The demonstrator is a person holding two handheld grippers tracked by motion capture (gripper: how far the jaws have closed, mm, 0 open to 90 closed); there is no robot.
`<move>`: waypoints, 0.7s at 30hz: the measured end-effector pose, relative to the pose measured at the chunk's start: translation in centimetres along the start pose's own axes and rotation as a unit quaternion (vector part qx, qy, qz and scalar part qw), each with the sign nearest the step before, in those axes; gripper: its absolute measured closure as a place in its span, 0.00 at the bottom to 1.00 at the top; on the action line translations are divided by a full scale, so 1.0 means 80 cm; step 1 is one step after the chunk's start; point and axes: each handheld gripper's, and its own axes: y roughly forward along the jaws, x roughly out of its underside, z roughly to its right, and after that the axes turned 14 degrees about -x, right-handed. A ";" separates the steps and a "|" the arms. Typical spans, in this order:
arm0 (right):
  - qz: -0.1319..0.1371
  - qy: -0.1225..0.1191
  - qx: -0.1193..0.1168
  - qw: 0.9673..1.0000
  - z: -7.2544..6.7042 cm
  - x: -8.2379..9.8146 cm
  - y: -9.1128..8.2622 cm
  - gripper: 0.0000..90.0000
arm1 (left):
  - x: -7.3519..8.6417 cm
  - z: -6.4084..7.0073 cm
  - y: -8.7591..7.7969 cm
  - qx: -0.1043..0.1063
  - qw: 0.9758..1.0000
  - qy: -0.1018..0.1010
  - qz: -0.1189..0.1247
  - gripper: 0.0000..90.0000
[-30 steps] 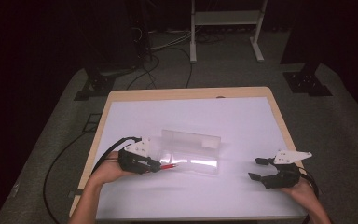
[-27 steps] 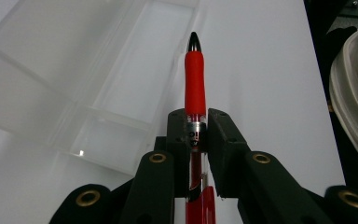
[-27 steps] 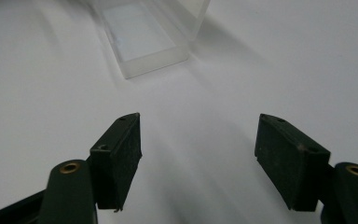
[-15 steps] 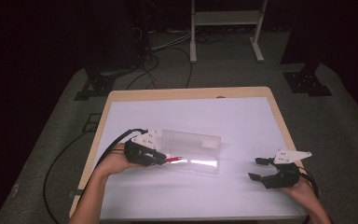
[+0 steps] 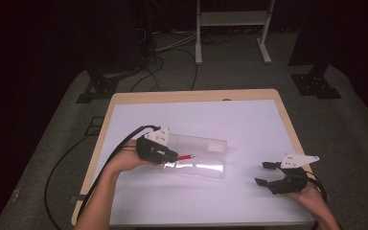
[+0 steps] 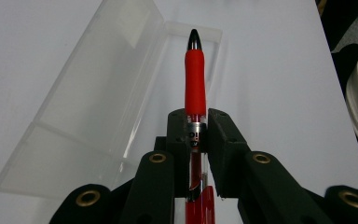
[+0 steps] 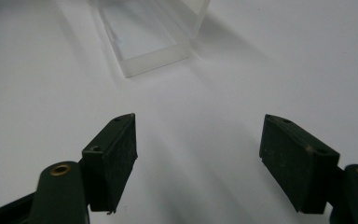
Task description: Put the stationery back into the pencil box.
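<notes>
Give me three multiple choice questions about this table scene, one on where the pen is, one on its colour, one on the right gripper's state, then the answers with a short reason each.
1. Where is the pen?
A. Lying on the table beside the case
B. Clamped in the left gripper, over the open case
C. In the right gripper

2. What colour is the pen's grip?
A. Blue
B. Green
C. Red

3. How does the right gripper stand?
A. Open, holding nothing
B. Shut on the pen
C. Shut on the case lid

Answers: 1 B, the left gripper view has the jaws closed on the barrel, tip pointing along the case. 2 C, the sleeve is red with a dark tip. 3 A, the right gripper view has the jaws wide apart over bare table.
</notes>
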 end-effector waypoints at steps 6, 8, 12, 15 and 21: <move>-0.003 0.000 -0.001 1.000 -0.001 0.000 0.001 0.28 | -0.008 -0.003 0.016 0.008 1.000 0.005 -0.004 0.88; -0.002 -0.001 0.000 1.000 -0.001 0.000 0.000 0.27 | -0.011 -0.003 0.020 0.009 1.000 0.007 -0.002 0.88; 0.000 0.001 0.001 1.000 -0.001 0.000 -0.001 0.27 | -0.015 -0.004 0.029 0.014 1.000 0.005 -0.003 0.88; 0.000 0.000 0.001 1.000 -0.002 0.000 -0.001 0.26 | -0.019 -0.005 0.035 0.017 1.000 0.006 -0.001 0.88; 0.000 0.002 -0.001 1.000 -0.001 0.000 -0.002 0.25 | -0.026 -0.006 0.046 0.022 1.000 0.011 -0.002 0.88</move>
